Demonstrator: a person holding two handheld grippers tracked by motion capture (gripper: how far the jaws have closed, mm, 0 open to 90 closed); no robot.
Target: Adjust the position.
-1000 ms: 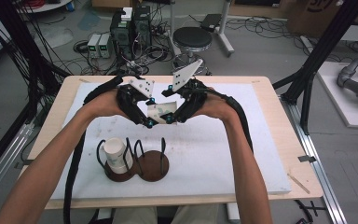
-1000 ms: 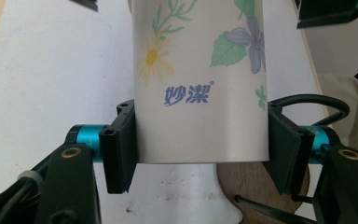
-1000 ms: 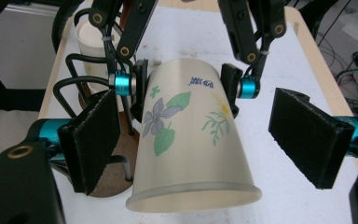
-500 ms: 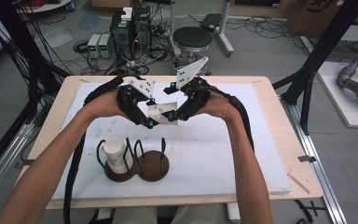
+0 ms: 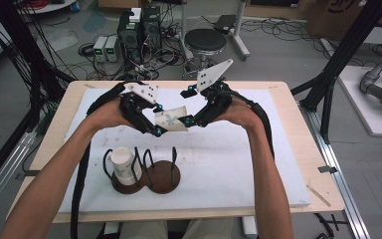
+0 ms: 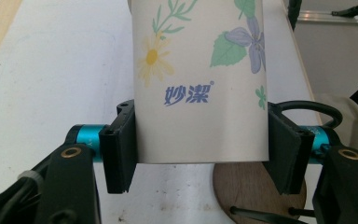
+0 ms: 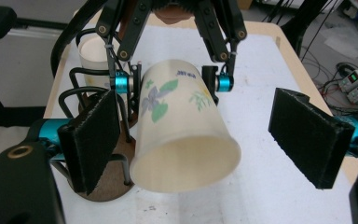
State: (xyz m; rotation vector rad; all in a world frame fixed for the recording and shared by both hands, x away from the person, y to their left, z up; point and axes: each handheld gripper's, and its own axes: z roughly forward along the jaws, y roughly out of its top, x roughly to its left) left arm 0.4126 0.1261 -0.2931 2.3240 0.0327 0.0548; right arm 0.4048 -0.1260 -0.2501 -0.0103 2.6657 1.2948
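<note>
Left gripper view: left hand-held gripper (image 6: 200, 154) clamps cup (image 6: 198, 79) by its base, freeing the rim for the open right hand-held gripper (image 7: 200, 144).

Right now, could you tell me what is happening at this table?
A person is handling a flowered paper cup above the white mat. The left hand-held gripper clamps it near its base, holding it on its side. The right hand-held gripper faces the cup's open mouth, jaws spread and not touching it. Nearer the person, a wooden wire rack holds another cup in one slot.
</note>
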